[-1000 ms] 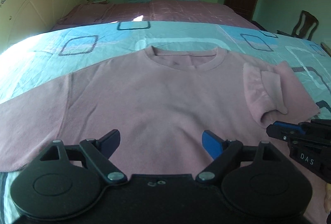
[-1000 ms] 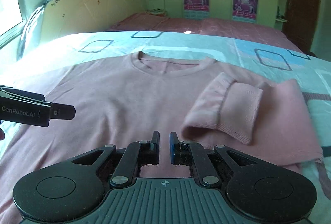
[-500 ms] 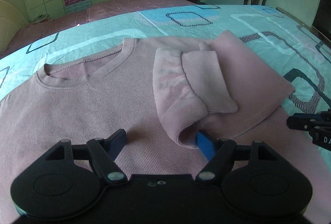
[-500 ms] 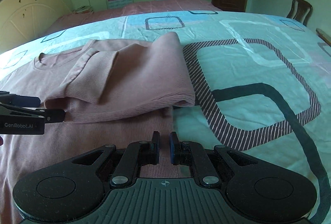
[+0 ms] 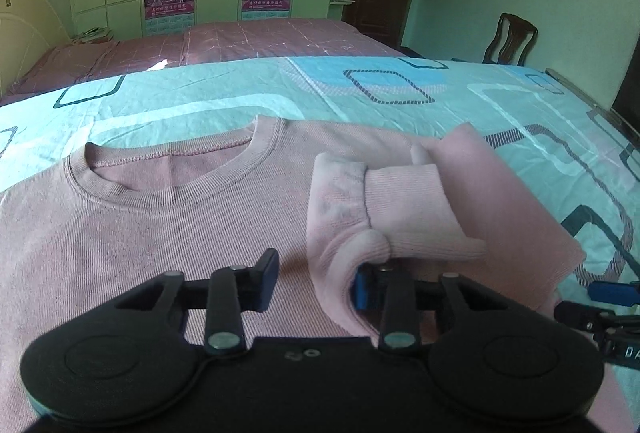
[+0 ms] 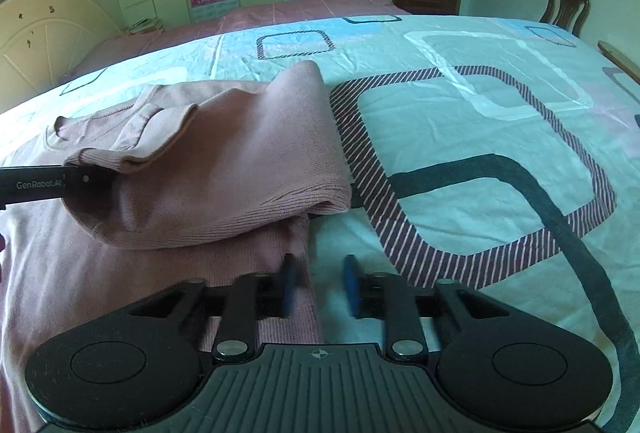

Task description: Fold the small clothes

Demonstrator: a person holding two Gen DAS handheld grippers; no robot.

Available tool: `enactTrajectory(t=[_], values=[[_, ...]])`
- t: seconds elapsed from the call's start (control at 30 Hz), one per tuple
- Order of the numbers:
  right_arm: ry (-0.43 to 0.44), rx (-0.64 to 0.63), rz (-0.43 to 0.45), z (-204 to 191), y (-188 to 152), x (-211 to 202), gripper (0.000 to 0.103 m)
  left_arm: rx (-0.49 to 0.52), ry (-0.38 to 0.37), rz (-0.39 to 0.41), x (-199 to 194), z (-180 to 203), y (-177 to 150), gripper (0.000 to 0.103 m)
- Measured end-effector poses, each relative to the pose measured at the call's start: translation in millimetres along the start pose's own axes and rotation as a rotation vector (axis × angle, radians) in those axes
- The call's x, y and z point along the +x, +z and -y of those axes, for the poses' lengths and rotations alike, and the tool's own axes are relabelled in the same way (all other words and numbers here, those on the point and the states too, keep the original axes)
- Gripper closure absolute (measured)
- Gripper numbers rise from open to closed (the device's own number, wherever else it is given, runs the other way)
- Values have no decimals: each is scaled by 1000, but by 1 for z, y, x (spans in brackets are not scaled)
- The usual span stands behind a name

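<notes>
The big bed (image 5: 240,93) has a blue patterned sheet. The pink sweater (image 5: 160,233) lies flat on it, with one sleeve (image 5: 400,209) folded over its chest. The left tongs (image 5: 314,283) are closing around the sleeve's edge, not yet pinching. The right tongs (image 6: 320,285) are opening over the sweater's side hem, holding nothing. I think both should grab that side firmly, then fold it across evenly.
</notes>
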State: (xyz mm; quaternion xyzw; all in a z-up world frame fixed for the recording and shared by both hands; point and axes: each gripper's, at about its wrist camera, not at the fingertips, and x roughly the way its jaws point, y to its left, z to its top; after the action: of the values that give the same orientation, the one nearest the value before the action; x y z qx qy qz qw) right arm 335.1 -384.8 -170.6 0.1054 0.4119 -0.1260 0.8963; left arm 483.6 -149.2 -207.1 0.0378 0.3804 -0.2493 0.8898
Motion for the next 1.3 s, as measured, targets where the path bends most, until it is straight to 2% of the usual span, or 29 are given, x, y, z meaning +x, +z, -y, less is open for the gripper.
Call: enactTrajectory(t=[0.1,0.17,0.33,0.4,0.53,0.57,0.6,0.63,0.67,0.7,0.77,0.8,0.87,0.97,1.0,1.03,1.17,1.23,1.3], values=[[3,-23,20,0,1,-1,26,-35,-33,16,1,-6,2,94],[7,-28,10,0,2,3,26,-69,-48,36,-2,-10,3,96],[21,-37,8,-3,6,15,27,-151,-54,162,-32,-24,12,98],[33,-27,5,-4,11,21,37,-179,-46,221,-50,-30,14,98],[52,-20,7,-13,20,34,41,-231,9,281,-77,-49,1,98],[62,-26,9,-15,22,35,54,-254,40,286,-80,-56,-6,98],[67,-32,6,-17,23,36,74,-285,67,282,-81,-64,-14,98],[75,-33,7,-18,24,36,79,-325,86,266,-80,-71,-22,98],[82,-30,8,-19,25,35,88,-377,101,235,-77,-81,-31,98],[85,-25,15,-19,25,33,90,-415,106,202,-72,-86,-39,98],[71,3,28,-16,23,29,90,-476,112,127,-62,-94,-50,93],[64,24,25,-13,22,28,91,-511,116,101,-60,-99,-54,87],[68,46,-8,-7,19,29,91,-535,124,120,-63,-101,-56,83],[94,19,-28,-5,19,23,90,-512,128,137,-66,-102,-47,57],[104,15,-28,-5,19,19,90,-513,139,157,-67,-102,-48,44],[111,16,-26,-4,20,15,90,-522,147,174,-68,-106,-48,40],[146,35,5,3,21,-3,89,-597,91,179,-61,-126,-40,44],[146,48,14,4,29,0,88,-615,52,154,-51,-133,-38,55],[144,67,8,5,39,10,87,-619,48,148,-43,-139,-34,62]])
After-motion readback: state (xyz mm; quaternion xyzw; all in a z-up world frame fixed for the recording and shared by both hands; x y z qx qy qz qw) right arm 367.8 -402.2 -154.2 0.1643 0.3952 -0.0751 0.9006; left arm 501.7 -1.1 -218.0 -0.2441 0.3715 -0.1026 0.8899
